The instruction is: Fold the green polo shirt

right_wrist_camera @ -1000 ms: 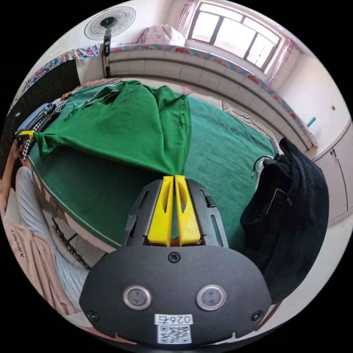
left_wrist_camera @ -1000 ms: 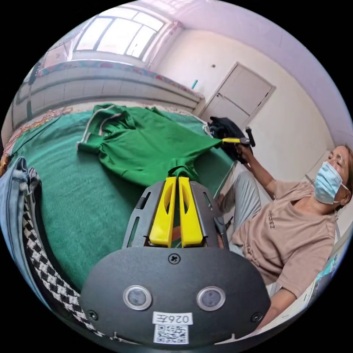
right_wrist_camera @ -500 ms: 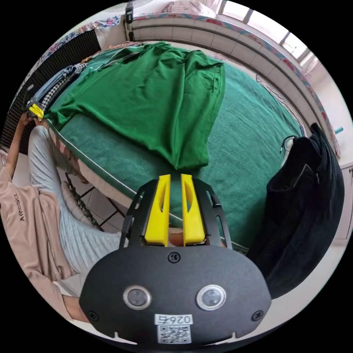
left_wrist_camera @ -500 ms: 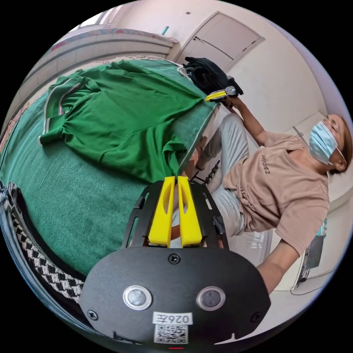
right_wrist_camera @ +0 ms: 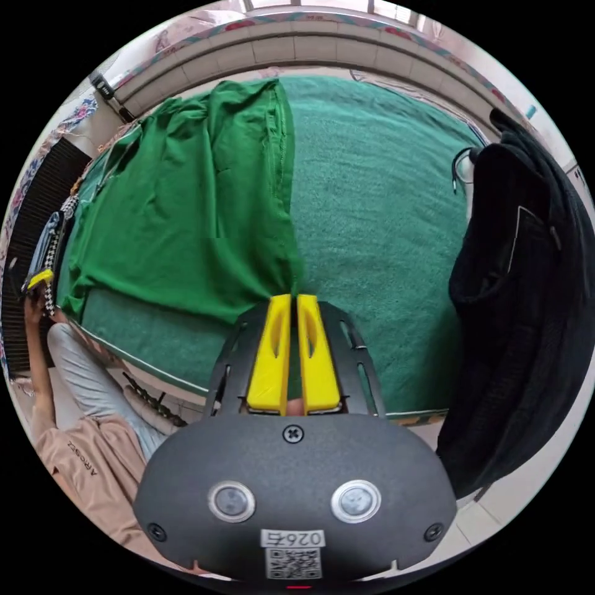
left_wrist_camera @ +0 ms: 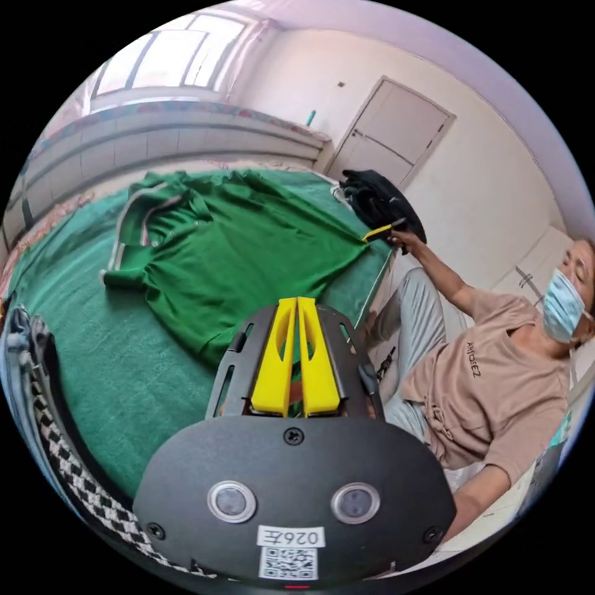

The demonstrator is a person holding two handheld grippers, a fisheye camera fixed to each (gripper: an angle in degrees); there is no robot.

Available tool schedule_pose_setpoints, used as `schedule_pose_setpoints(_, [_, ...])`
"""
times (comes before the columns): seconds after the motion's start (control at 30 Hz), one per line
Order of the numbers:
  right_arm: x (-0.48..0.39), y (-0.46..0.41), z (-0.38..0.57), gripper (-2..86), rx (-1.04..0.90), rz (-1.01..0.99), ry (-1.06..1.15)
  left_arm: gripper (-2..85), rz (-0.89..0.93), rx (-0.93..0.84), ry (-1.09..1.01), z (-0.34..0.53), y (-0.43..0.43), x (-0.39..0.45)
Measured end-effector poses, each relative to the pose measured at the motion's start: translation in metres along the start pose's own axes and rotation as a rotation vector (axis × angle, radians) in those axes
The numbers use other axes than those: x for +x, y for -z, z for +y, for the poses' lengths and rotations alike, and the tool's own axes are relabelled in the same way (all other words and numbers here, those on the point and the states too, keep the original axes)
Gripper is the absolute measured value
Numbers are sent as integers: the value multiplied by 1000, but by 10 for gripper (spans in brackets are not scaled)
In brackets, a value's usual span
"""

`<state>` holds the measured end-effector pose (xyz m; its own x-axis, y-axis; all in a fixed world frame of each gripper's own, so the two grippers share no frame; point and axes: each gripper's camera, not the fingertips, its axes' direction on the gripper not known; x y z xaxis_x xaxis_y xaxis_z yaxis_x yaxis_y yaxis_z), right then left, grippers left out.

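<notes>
the green polo shirt is being spread flat on the green-covered surface, its striped collar lying toward the far side near the tiled wall ledge. in the left gripper view, the left hand-held gripper is being held at the shirt's near hem, its yellow jaws pressed together with a fold of green fabric apparently caught between the tips. the right hand-held gripper is being seen at the far hem corner by the surface's edge, held in the person's hand; the person is being seated beside the surface.

in the right gripper view, the right hand-held gripper is being shown with its jaws brought together on the hem corner of the green polo shirt, the fabric being drawn to a point at the tips. the left hand-held gripper is being seen at the opposite hem corner, small and partly hidden. a dark garment is being piled at one end of the surface. a checkered cloth and denim are being stacked at the other end.
</notes>
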<state>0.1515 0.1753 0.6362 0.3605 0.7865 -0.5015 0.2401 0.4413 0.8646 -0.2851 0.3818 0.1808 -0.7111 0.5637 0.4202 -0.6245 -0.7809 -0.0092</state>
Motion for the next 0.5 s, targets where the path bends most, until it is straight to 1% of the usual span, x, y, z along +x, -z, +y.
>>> schedule_pose_setpoints(0.03, [-6, 23, 9, -6, 18, -20, -2, -10, 70, -158, 5, -4, -26, -4])
schedule_pose_setpoints(0.07, [-8, 43, 21, -7, 25, -28, -3, -10, 86, -235, -2, -3, -39, -2])
schedule_pose_setpoints(0.1, [-7, 52, 27, -8, 30, -37, -5, -9, 59, -356, -34, 4, -55, 5])
schedule_pose_setpoints(0.13, [-2, 67, 40, -5, 31, -76, -20, -9, -2, -438, -80, 13, -62, 16])
schedule_pose_setpoints(0.17, [4, 79, 53, 2, 21, -99, -43, -9, -25, -446, -105, 17, -61, 22])
schedule_pose_setpoints(0.23, [14, 102, 72, 18, 42, -52, -116, -9, -62, -382, -193, 28, -34, 40])
schedule_pose_setpoints(0.27, [16, 121, 82, 26, 85, -42, -149, -9, -67, -353, -208, 29, -23, 42])
schedule_pose_setpoints(0.3, [15, 131, 85, 27, 114, -50, -157, -9, -82, -268, -224, 29, 2, 43])
schedule_pose_setpoints(0.33, [10, 153, 87, 27, 188, -89, -159, -8, -104, -159, -210, 25, 29, 39])
schedule_pose_setpoints(0.37, [-1, 173, 83, 27, 257, -138, -144, -7, -115, -99, -190, 22, 42, 34])
schedule_pose_setpoints(0.43, [-25, 196, 64, 27, 322, -183, -102, -3, -156, 132, -74, 2, 87, 6])
schedule_pose_setpoints(0.47, [-46, 207, 43, 27, 346, -190, -64, 1, -169, 181, -45, -4, 95, -2])
schedule_pose_setpoints(0.5, [-57, 211, 32, 28, 355, -189, -45, 9, -198, 273, 17, -19, 106, -17])
